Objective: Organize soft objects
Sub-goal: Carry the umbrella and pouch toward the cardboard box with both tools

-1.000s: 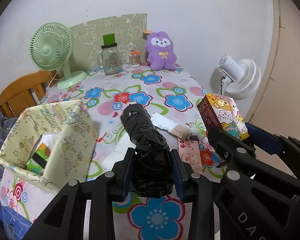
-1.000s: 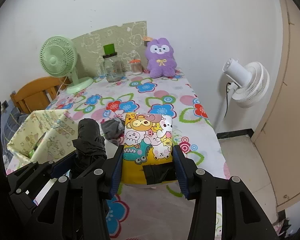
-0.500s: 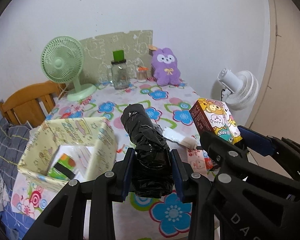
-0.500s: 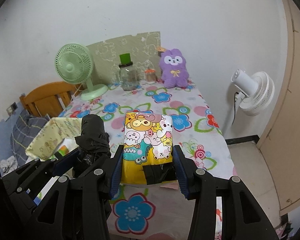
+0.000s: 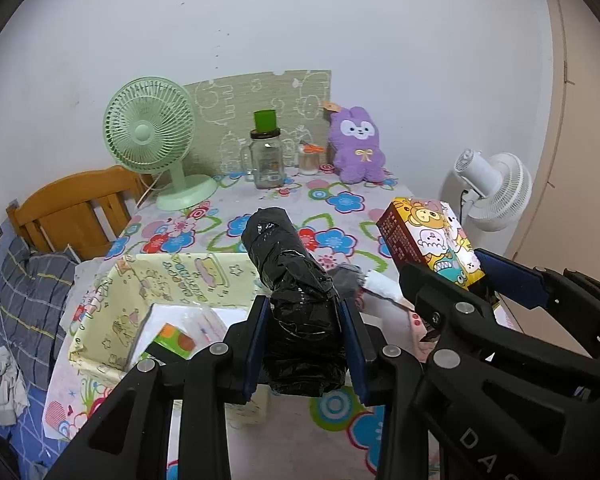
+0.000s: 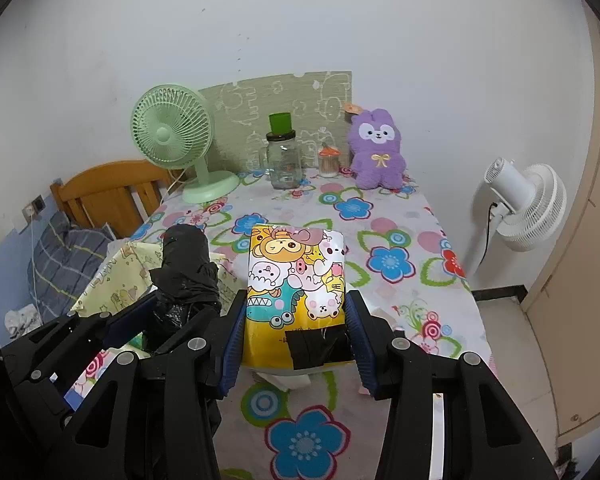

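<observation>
Left gripper (image 5: 303, 342) is clamping a black plastic-wrapped roll (image 5: 296, 300) above the yellow fabric bin (image 5: 100, 312), right gripper (image 6: 296, 340) is gripping a cartoon-print tissue pack (image 6: 296, 276) over the table; each is wanting lowering well inside the bin's walls before letting go.

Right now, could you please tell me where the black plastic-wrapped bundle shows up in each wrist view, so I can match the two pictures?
Left wrist view: the black bundle sits at lower centre, clamped between the left gripper jaws.
Right wrist view: the black bundle appears at middle left, beside the cartoon tissue pack.
Shared landmark: the purple plush bunny at the table's far edge.
</observation>
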The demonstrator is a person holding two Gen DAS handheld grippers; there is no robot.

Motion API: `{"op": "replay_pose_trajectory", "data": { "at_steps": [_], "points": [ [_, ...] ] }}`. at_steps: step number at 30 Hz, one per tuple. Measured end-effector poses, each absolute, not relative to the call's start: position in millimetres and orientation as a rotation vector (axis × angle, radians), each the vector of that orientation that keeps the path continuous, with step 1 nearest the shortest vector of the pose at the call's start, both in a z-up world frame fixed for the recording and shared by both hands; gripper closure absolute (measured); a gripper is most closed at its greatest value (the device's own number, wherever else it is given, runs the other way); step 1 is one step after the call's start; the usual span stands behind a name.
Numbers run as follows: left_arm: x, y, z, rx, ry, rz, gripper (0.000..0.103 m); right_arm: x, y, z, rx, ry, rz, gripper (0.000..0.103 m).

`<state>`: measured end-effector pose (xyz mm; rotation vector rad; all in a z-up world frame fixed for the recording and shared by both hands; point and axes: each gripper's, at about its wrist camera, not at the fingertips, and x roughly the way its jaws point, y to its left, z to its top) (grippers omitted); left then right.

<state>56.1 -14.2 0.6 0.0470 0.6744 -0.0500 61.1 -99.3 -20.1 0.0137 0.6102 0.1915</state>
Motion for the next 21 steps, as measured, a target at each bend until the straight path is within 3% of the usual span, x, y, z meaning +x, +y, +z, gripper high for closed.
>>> {"op": "replay_pose_trajectory", "data": {
  "at_steps": [21],
  "points": [
    [86,59,-13,0.025,0.713,0.053,0.067,105,-24,-34,-0.006,0.659,0.294,0.052]
  ]
}}
